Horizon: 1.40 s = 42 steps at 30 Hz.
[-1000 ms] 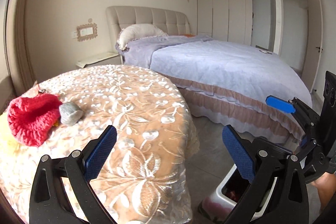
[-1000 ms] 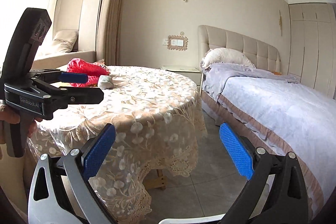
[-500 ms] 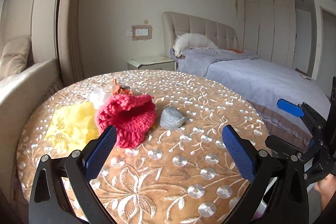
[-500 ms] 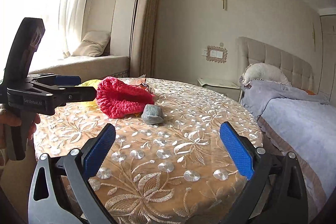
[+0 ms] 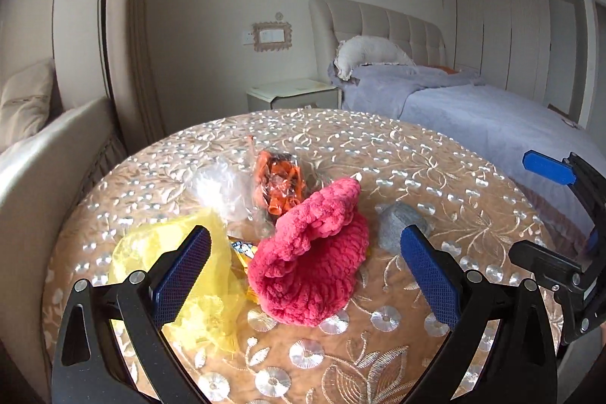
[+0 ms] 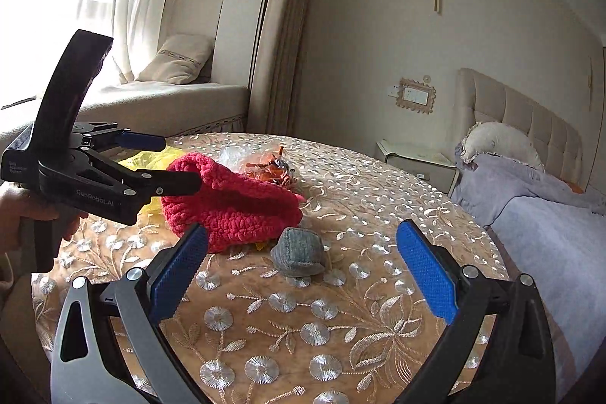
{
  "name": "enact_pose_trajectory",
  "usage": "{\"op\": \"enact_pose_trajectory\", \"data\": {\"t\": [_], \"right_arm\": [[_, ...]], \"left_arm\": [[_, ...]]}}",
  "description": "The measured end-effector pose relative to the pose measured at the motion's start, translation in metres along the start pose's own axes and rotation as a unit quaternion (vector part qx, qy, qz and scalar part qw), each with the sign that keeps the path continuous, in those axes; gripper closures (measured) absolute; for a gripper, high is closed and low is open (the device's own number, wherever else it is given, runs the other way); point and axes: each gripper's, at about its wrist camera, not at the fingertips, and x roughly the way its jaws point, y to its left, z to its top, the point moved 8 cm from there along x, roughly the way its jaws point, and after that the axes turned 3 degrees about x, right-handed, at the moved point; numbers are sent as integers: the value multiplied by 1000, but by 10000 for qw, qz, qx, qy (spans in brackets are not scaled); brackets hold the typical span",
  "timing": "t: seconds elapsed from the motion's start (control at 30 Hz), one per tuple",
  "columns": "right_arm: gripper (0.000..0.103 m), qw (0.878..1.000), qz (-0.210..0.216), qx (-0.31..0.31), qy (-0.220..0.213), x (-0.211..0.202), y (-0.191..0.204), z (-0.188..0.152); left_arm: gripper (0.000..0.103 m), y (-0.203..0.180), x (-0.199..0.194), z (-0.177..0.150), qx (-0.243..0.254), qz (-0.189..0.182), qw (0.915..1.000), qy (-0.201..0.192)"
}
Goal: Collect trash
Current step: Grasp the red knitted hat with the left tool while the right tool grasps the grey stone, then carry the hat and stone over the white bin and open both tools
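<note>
Right up close, the left tongs were spread wide with nothing between them, and they hung over the round tabletop. The right tongs were spread wide too and held nothing. A hand gripped the handle of the left tongs, as the right wrist view showed.

Just past the left tongs lay a red knitted hat, slumped on the flowery cloth. Beside it, on the left, a crumpled yellow plastic bag touched the hat. A small bright wrapper peeked out between the hat and the yellow bag. On the other side of the hat sat a small grey lump, just beside the hat. In the right wrist view, the grey lump sat in front of the gap in the right tongs.

A bit farther back, behind the hat, there was a clear plastic bag and a see-through packet with orange bits inside it. They touched each other.

Far behind the tabletop stood a little white nightstand. Next to it was a bed with a purple-grey blanket, a white pillow and a padded headboard. A window seat with a cushion sat far off by the curtains.
</note>
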Motion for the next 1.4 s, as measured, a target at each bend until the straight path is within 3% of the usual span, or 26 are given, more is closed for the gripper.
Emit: {"op": "enact_pose_trajectory", "data": {"t": [0.2, 0.23, 0.27, 0.3, 0.37, 0.4, 0.5, 0.77, 1.07, 1.17, 1.23, 1.3, 1.4], "right_arm": [[4, 9997, -131, -180, 121, 8, -3, 3], [4, 9997, -127, -171, 119, 8, -4, 4], [4, 9997, -116, -164, 112, 9, -4, 6], [4, 9998, -106, -163, 105, 9, -4, 7], [4, 9997, -94, -186, 92, 9, -2, 9], [4, 9997, -83, -216, 78, 9, 0, 10], [4, 9994, -91, -330, 100, 9, 4, 12], [4, 9977, -102, -479, 472, 33, 10, 11], [4, 9847, -70, -540, 1658, 101, 12, -15], [26, 9778, 49, -484, 2040, 118, 10, -28], [48, 9722, 77, -391, 2306, 129, 9, -39], [53, 9661, 191, -271, 2559, 136, 11, -49], [73, 9682, 203, -191, 2487, 133, 10, -45]], "left_arm": [[6, 3, 34, -6, 126, -88, 9988, 462], [13, 3, 39, -8, 137, -130, 9984, 538], [31, 4, 44, -8, 130, -172, 9979, 605], [41, 4, 50, -11, 94, -228, 9968, 761], [79, 3, 63, -18, 17, -466, 9932, 1070], [82, 3, 68, -22, 2, -511, 9920, 1153], [86, 5, 64, -22, -79, -568, 9927, 1059], [89, 19, -6, 6, -378, -291, 9988, 73], [89, 16, -37, 16, -354, -258, 9987, -257], [89, 15, -37, 17, -372, -297, 9985, -266], [89, 15, -36, 16, -375, -331, 9985, -233], [89, 17, -34, 15, -383, -332, 9984, -236], [89, 16, -35, 13, -397, -366, 9983, -223]]}}
